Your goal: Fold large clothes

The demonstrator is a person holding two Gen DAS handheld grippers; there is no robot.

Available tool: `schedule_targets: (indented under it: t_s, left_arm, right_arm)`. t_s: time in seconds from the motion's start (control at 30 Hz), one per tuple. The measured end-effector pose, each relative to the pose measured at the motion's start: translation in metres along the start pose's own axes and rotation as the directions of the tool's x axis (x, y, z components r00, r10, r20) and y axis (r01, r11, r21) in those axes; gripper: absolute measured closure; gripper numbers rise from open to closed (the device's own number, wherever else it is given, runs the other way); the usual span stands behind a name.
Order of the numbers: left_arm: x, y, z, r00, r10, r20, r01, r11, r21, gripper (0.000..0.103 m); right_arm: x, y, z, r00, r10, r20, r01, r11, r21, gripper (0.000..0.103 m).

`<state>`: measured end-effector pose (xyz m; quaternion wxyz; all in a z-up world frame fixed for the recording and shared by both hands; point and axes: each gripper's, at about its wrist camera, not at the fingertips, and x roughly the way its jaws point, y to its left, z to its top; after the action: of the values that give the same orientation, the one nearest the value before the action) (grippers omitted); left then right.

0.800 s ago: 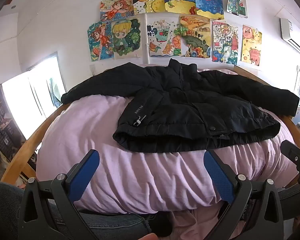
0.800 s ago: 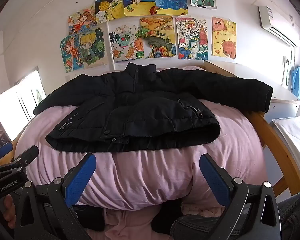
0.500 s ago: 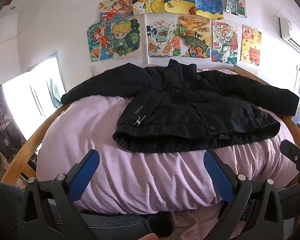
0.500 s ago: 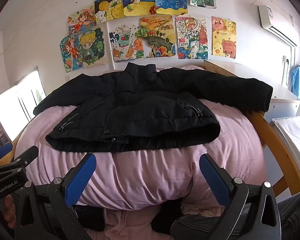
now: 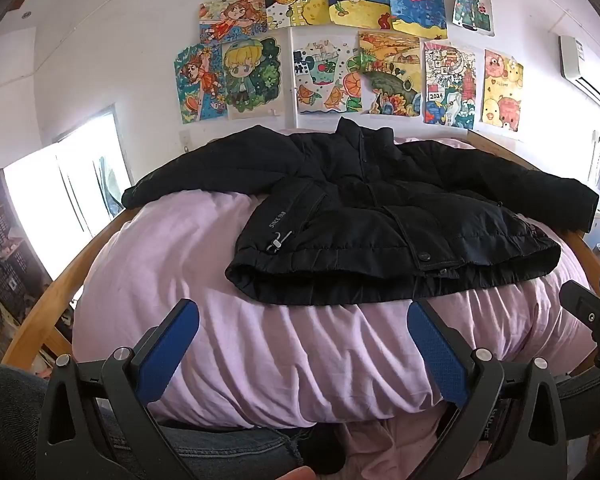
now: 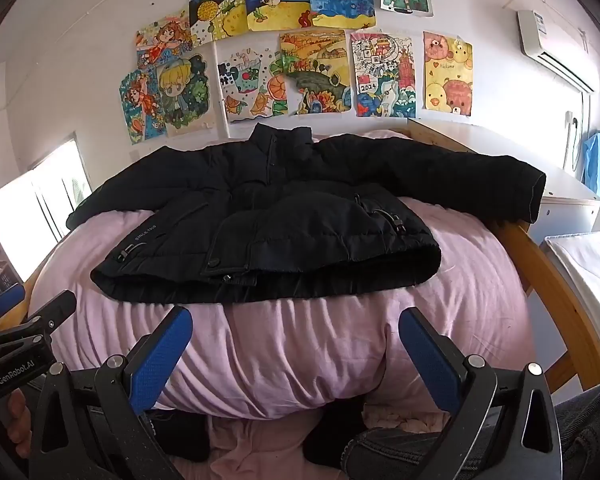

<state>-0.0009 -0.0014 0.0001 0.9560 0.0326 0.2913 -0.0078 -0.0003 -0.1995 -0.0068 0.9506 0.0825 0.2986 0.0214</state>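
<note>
We look hard at the earlier pictures and at this one, and we find no change; the black jacket (image 5: 380, 216) has not moved on the pink blanket (image 5: 204, 320); our left gripper (image 5: 302, 344) has not come closer or closed; our right gripper (image 6: 296, 344) has not moved either; nothing new has come into either view, and nothing has gone.

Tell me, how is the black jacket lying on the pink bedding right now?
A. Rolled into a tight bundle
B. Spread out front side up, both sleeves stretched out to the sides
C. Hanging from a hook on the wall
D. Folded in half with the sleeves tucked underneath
B: the black jacket lies open on the pink bedding, zipper and collar up, sleeves out sideways.
</note>
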Motion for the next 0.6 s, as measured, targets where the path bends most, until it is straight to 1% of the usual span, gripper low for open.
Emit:
schedule_targets:
  t_s: [0.6]
  left_arm:
    - [0.0009,0.0014,0.0005,1.000,0.004,-0.004,-0.004,1.000,-0.004,0.001]
  right_arm:
    - [0.0003,0.0003,-0.0003,1.000,-0.001,-0.002,0.001,1.000,-0.001,0.000]
